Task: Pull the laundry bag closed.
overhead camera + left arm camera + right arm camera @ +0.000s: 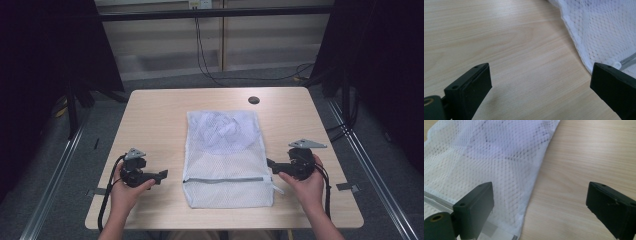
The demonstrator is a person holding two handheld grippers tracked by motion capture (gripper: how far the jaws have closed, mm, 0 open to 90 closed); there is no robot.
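While the white mesh laundry bag (227,160) is seen from the high view lying flat in the middle of the wooden table (150,120), with a bluish garment inside its far half and a grey zipper (225,180) across its near part, the left gripper (161,175) and right gripper (270,163) are held released at either side, so a square, level approach to the edges is judged best. In the left gripper view the bag's hemmed edge (574,35) is found near the right-hand jaw, nothing being gripped; in the right gripper view the jaws are spread wide over the bag's side edge (534,182), nothing pinched, and the weave is seen as fine and see-through

Light wooden table (160,115), round dark grommet (253,100), trailing wall cables (202,60)
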